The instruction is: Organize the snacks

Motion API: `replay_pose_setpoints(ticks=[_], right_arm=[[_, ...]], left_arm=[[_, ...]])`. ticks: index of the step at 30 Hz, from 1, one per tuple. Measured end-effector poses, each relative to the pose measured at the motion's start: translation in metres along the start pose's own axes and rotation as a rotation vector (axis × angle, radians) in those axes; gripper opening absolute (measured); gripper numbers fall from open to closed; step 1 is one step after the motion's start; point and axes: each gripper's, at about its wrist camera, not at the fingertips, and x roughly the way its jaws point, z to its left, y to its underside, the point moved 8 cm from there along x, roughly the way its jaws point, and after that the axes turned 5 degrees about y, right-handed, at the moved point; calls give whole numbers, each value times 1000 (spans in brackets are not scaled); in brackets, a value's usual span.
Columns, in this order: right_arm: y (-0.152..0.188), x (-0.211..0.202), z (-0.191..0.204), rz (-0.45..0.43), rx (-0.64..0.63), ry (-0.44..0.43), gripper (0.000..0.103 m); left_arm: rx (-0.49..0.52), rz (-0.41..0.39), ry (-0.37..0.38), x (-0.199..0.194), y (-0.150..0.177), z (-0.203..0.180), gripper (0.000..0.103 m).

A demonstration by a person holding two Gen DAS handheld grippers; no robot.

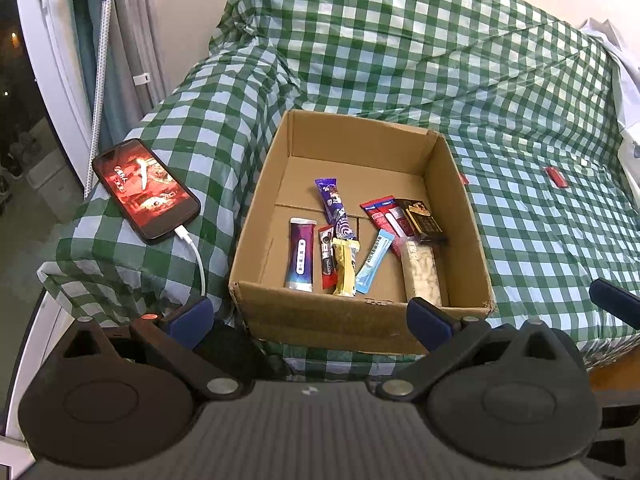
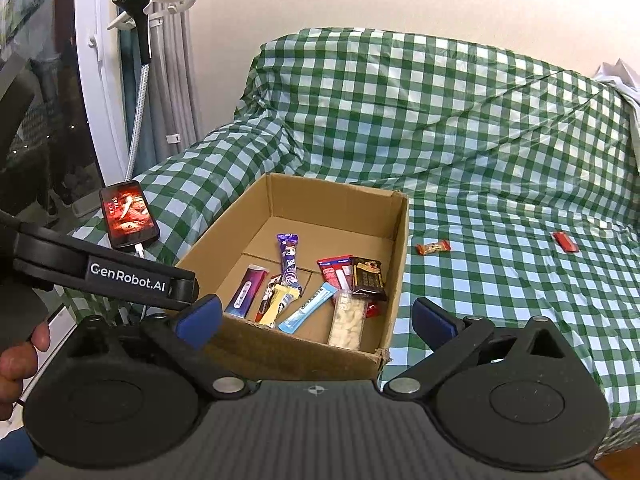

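both grippers are spread wide with nothing in them. the left gripper (image 1: 308, 314) hangs over the near edge of the cardboard box (image 1: 356, 320) at the bottom of its frame, and the right gripper (image 2: 316, 316) sits just in front of the same box in its own view.

most of the snacks are already in the box: a purple bar (image 2: 289, 260), a yellow one (image 2: 276, 304), a light blue stick (image 2: 307, 307), a dark packet (image 2: 368, 276) and a few more, all piled toward the near end.

two are still loose on the checked cloth (image 2: 480, 160) to the right of the box: an orange-red candy (image 2: 433, 247) just beside the box wall, and a small red packet (image 2: 565, 241) well apart from it, toward the right edge of the frame.

what could go wrong imo:
- those leftovers are small and flat, so the fingers could pinch the slick cloth along with them
- tugging the cloth might shift the box
- the phone (image 1: 146, 190) lies near the cloth's edge at the left of the frame, with its cable (image 1: 196, 256) hanging, so a low swing of the left gripper could snag it
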Motion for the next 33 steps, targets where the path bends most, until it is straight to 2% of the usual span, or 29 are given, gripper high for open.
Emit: replay_pose_setpoints(ticks=[33], right_arm=[[3,-11,-1,-8,-5,5,102]], left_arm=[[8,-12,2,-14,7,-4,103]])
